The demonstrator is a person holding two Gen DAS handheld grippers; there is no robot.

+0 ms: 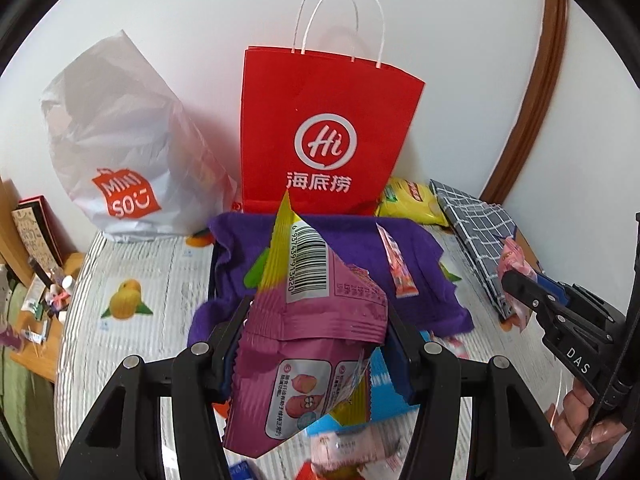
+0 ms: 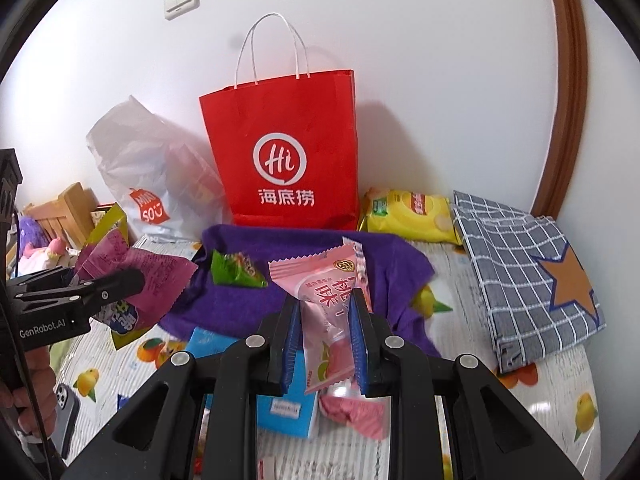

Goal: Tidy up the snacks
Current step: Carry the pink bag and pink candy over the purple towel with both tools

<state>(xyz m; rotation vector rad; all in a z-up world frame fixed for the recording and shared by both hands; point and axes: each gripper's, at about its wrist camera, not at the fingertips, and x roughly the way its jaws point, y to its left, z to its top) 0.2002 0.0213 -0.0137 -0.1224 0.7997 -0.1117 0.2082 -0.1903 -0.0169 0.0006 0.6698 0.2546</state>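
My left gripper point(image 1: 316, 320) is shut on a magenta and yellow snack bag point(image 1: 308, 320), held above the table; it also shows at the left of the right wrist view point(image 2: 136, 280). My right gripper point(image 2: 326, 320) is shut on a pink peach-flavour snack packet point(image 2: 324, 304), seen at the right of the left wrist view point(image 1: 516, 276). A red paper bag point(image 1: 324, 128) point(image 2: 284, 152) stands open against the wall behind a purple cloth point(image 1: 348, 256) point(image 2: 288, 276). On the cloth lie a pink stick packet point(image 1: 398, 268) and a green packet point(image 2: 236, 270).
A white Miniso plastic bag point(image 1: 120, 148) point(image 2: 152, 176) stands left of the red bag. A yellow chip bag point(image 2: 412, 216) and a grey checked fabric bag point(image 2: 528, 276) lie to the right. A blue box point(image 2: 288, 404) and pink packets point(image 2: 352, 412) lie below my grippers. A phone point(image 2: 64, 412) lies at left.
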